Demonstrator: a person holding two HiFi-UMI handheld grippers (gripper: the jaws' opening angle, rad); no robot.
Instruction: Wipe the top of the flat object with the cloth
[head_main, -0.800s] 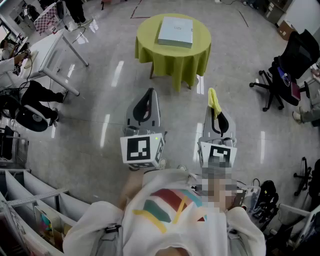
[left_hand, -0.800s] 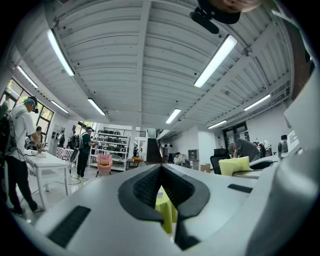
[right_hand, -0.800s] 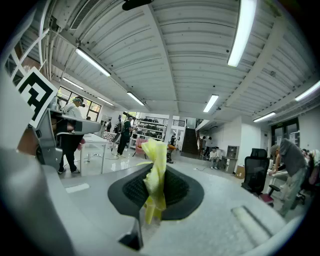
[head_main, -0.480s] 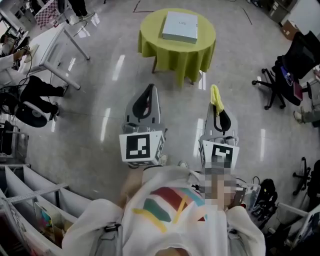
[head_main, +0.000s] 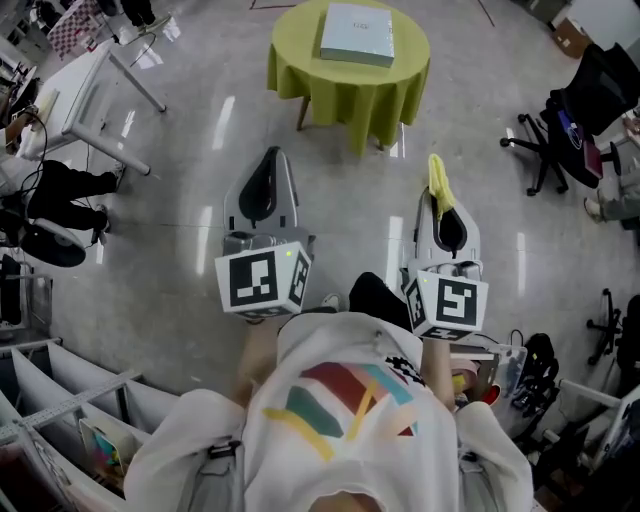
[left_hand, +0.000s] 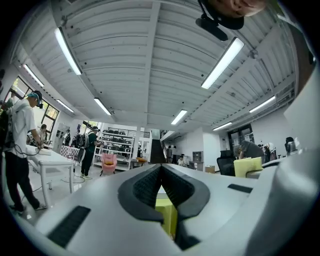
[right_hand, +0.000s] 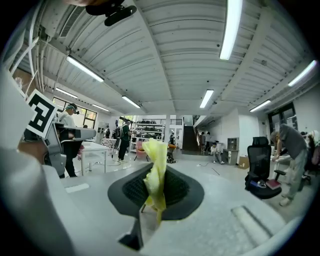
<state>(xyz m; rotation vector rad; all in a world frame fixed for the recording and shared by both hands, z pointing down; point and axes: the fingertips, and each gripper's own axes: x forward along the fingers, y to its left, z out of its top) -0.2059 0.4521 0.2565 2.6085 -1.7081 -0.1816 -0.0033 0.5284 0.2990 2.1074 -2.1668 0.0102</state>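
Ahead: bare floor (head_main: 330, 190) lies open up to the round desk (head_main: 300, 70).
Desk top: flat box (head_main: 356, 33) fills the middle, with a narrow free rim around it.
Left: white desk (head_main: 75, 85), legs splayed outward.
Right: black office chair (head_main: 590, 90), well apart.

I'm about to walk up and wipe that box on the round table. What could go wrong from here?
1. The yellow cloth is pinched in the right tool as a narrow bunch, so it may wipe poorly or slip out under pressure.
2. The flat box lies free on a draped tablecloth. With the left tool shut and away from it, a wiping push could slide the box or drag the tablecloth.
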